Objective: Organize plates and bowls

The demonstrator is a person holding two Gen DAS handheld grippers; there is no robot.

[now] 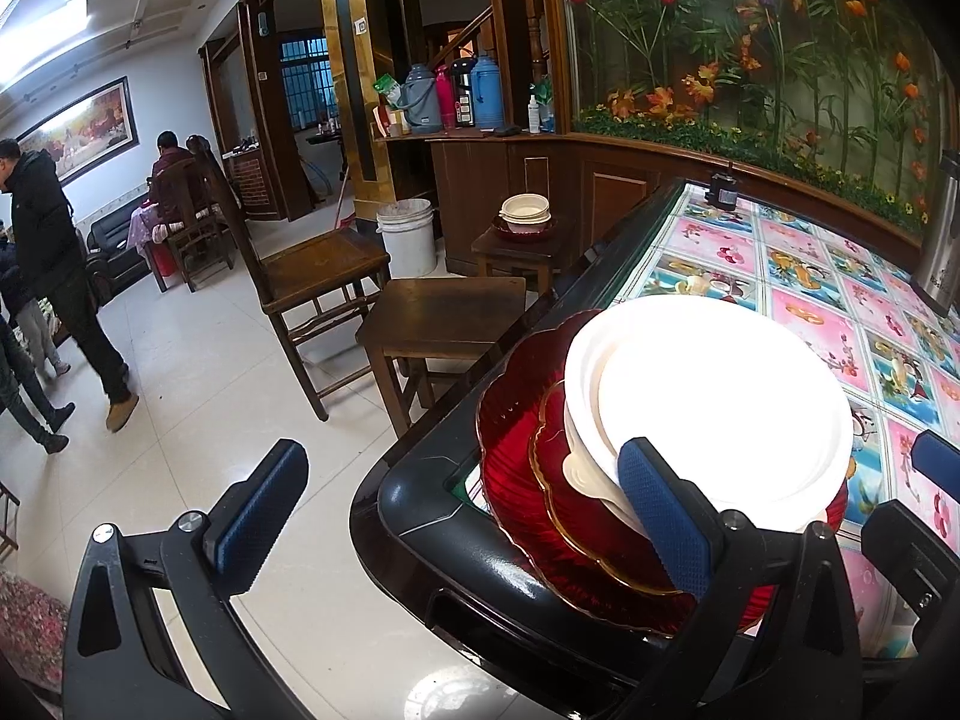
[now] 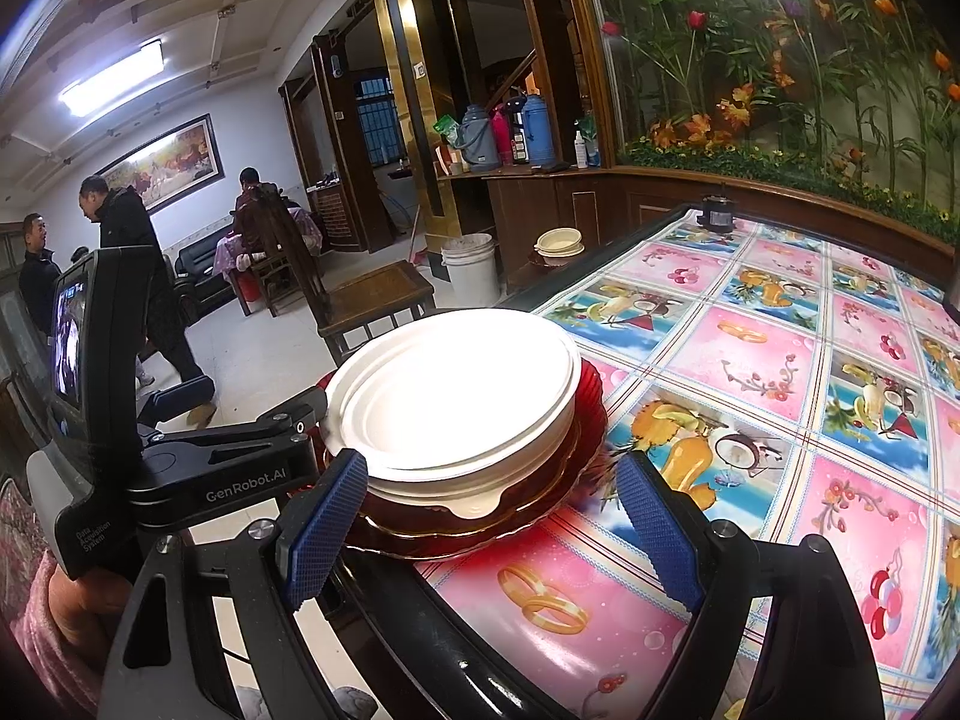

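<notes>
Stack: I see white bowls nested on red plates, sitting at the near corner of the table, on its patterned cloth.
Left gripper: my jaws stand wide; one pad sits against the stack's near rim, the other hangs past the table edge, gripping nothing.
Right gripper: my jaws gape wide, flanking the stack's near edge, pads apart from it.
Second stack: bowls on a small wooden stool, well apart.

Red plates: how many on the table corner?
2. A large red plate lies at the bottom; a smaller gold-rimmed one sits on it, under the white bowls. More may be hidden beneath.
</notes>
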